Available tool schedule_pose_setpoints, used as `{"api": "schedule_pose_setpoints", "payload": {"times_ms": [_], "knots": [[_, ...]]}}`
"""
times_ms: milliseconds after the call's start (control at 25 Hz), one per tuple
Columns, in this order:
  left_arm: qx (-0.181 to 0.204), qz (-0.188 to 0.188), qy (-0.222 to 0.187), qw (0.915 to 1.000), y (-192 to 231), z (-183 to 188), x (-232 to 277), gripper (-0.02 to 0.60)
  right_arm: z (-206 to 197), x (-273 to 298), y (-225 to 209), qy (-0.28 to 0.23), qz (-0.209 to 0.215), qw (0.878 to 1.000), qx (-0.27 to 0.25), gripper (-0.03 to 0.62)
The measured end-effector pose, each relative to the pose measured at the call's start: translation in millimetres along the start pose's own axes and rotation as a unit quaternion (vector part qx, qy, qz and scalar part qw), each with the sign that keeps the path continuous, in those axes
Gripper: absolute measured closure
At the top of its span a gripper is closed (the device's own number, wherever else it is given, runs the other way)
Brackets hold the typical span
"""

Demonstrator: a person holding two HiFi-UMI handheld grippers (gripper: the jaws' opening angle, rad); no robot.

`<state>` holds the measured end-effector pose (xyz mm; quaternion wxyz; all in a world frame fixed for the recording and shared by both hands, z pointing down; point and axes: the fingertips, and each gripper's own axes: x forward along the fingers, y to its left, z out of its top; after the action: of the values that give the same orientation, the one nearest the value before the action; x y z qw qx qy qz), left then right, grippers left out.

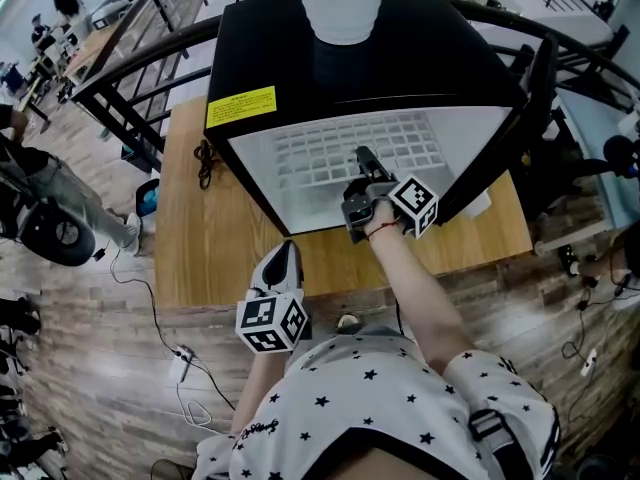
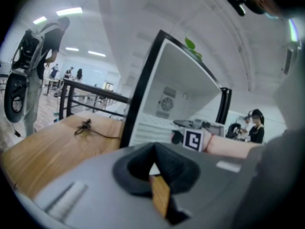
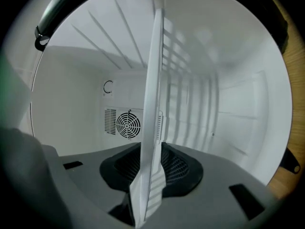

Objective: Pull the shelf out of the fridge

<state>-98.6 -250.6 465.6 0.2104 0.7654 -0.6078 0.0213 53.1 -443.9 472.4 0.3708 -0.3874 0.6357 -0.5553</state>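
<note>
My right gripper (image 3: 147, 175) has its jaws clamped on the front edge of the white wire shelf (image 1: 320, 153), which sits inside the black mini fridge (image 1: 400, 68). The whole pull remains. My left gripper (image 1: 283, 260) hangs closed and empty over the wooden table (image 1: 200, 238).

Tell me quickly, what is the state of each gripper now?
Left gripper: jaws closed, holding nothing.
Right gripper: jaws closed on the front edge of the fridge shelf.
</note>
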Motion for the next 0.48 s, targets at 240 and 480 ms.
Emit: {"api": "schedule_pose_setpoints", "payload": {"times_ms": [240, 480], "knots": [[-0.004, 0.005, 0.002, 1.0000, 1, -1, 1, 0.574, 2, 14, -3, -0.010, -0.010, 1.000, 0.007, 0.513], [-0.003, 0.009, 0.005, 0.9999, 3, -6, -5, 0.574, 2, 14, -2, -0.027, -0.006, 0.999, 0.019, 0.553]]}}
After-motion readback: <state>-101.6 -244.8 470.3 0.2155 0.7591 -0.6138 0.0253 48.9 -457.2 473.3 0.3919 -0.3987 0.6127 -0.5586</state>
